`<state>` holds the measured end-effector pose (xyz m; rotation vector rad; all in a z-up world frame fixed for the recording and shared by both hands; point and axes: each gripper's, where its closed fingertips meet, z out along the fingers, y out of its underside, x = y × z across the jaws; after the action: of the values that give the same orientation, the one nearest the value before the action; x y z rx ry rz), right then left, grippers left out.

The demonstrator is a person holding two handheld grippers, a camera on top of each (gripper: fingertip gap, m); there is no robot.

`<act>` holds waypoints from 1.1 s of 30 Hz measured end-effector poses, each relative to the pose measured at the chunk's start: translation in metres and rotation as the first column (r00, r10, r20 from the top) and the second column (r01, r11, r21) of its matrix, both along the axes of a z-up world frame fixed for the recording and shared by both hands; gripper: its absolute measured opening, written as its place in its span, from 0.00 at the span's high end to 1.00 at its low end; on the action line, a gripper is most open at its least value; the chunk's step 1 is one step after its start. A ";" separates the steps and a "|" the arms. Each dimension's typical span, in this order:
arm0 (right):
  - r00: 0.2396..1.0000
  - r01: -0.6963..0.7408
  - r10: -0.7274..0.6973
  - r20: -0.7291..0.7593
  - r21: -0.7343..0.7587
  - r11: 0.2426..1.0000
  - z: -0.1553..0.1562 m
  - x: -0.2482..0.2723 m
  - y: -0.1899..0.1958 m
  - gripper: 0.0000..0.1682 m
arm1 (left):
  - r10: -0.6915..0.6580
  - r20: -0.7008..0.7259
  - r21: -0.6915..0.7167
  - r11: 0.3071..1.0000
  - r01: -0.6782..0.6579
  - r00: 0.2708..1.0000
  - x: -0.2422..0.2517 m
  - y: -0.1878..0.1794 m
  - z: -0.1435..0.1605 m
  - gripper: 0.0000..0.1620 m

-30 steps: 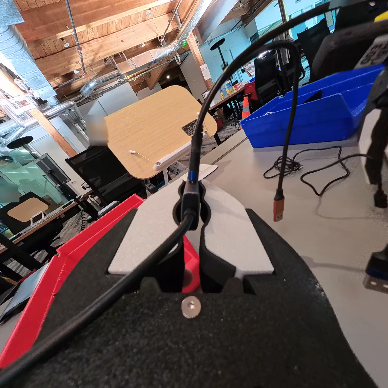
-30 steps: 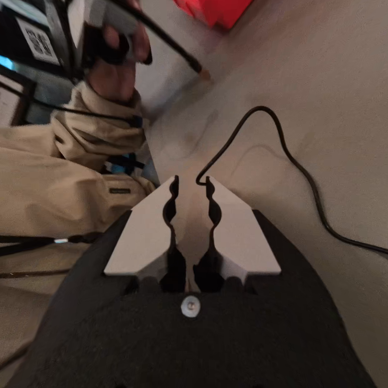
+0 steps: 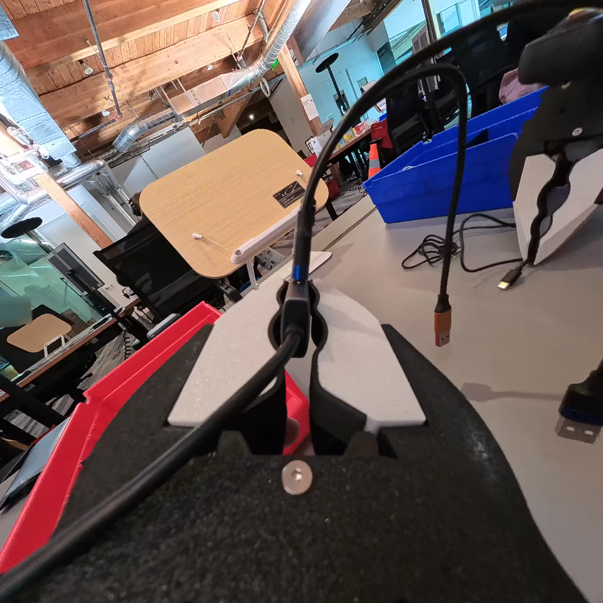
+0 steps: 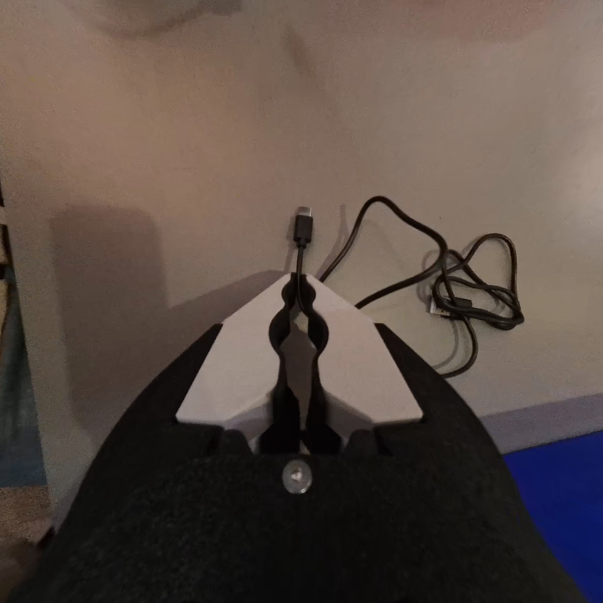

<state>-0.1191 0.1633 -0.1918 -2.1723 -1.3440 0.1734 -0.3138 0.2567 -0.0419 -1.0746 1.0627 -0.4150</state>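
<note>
Left wrist view puts the left gripper [image 3: 298, 318] first: its white jaws are clamped on a black connector block [image 3: 295, 321] with a blue collar, from which a braided black cable [image 3: 421, 73] arches up and over, ending in an orange USB plug [image 3: 442, 324] that hangs free above the grey table [image 3: 375, 261]; a second black lead runs back from the block across the gripper's body. Beside it on the left lies a red bin [image 3: 98, 404]; across the table stands a blue bin [image 3: 434, 182].

Right wrist view shows the right gripper [image 4: 298, 284] pinched shut on a thin black cable [image 4: 424, 280] just behind its small plug [image 4: 304, 225], which juts past the fingertips; the slack lies in a loose tangle [image 4: 473, 287] on the table, near to the right. Whether the pinch is firm is hard to judge, since the picture is dim.

The thin cable looks slick and narrow, so it could slide through the jaws if the tangle snags and drags; the dangling orange plug may swing and catch on the other lead.
</note>
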 end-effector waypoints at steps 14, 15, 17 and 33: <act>0.927 0.197 -0.167 -0.336 0.056 0.979 0.121 -0.061 0.006 0.99 | -0.115 -0.219 0.235 0.958 0.167 0.969 0.031 -0.036 -0.021 0.93; 0.922 0.213 -0.185 -0.341 0.048 0.976 0.127 -0.069 0.006 0.99 | -0.109 -0.249 0.266 0.948 0.176 0.962 0.034 -0.039 -0.024 0.93; 0.923 0.191 -0.176 -0.342 0.011 0.981 0.131 -0.089 0.001 1.00 | -0.105 -0.296 0.315 0.928 0.201 0.949 0.040 -0.046 -0.028 0.93; 0.948 0.190 -0.210 -0.237 -0.107 0.976 0.104 -0.116 -0.011 0.99 | -0.033 -0.453 0.466 0.843 0.268 0.891 0.055 -0.066 -0.044 0.94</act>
<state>-0.2350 0.1520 -0.0877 -2.2529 -0.9868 0.4126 -0.2586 0.1906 -0.0861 -0.5964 1.5583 0.0057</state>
